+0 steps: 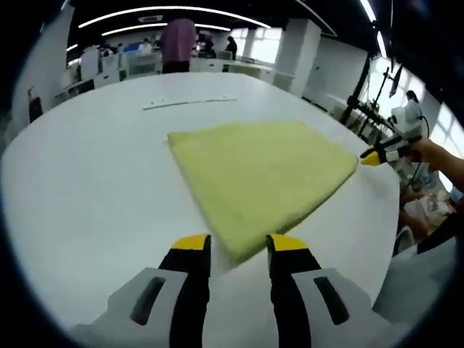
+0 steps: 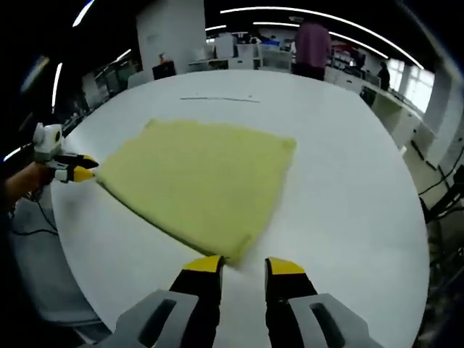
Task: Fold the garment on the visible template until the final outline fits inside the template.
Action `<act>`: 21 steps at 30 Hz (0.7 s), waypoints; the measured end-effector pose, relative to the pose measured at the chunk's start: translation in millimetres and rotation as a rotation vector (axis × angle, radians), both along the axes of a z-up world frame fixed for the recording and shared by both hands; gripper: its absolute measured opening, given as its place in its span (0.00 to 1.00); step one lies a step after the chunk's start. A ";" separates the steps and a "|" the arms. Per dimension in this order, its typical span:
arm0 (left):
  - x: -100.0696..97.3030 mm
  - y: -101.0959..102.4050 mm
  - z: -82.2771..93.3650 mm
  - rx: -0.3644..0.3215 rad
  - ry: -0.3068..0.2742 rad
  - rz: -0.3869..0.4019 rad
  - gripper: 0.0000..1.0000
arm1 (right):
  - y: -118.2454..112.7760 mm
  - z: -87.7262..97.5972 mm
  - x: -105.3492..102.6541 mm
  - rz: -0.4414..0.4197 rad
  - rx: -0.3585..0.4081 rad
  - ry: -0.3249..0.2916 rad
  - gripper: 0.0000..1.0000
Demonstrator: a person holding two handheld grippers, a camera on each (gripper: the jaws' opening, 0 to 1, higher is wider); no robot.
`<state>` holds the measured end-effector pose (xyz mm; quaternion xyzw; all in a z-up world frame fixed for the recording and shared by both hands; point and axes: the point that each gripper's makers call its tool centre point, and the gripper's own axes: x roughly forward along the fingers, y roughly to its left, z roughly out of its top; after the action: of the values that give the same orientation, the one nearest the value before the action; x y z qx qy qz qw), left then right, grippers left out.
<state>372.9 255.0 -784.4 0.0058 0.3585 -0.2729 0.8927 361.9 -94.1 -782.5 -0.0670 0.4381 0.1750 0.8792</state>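
A yellow-green garment lies folded flat on the round white table. In the left gripper view my left gripper stands open, its yellow tips on either side of the garment's near corner and nothing clamped. My right gripper, held by a hand, points at the garment's right corner. In the right gripper view my right gripper is open just short of the garment, at its near corner. My left gripper sits at the cloth's left corner.
A thin dark line is marked on the table beyond the garment, also seen as a line. A person in a pink top stands at the far edge. Desks and equipment ring the table; cables and stands are at the right.
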 end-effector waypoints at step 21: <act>-3.6 -4.7 -12.4 -0.009 0.018 0.033 0.06 | 3.0 -8.4 4.2 -0.239 0.073 -0.017 0.01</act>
<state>369.2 250.3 -796.8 -0.0066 0.3652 -0.2600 0.8939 366.1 -91.0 -790.9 0.0161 0.4287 0.0840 0.8994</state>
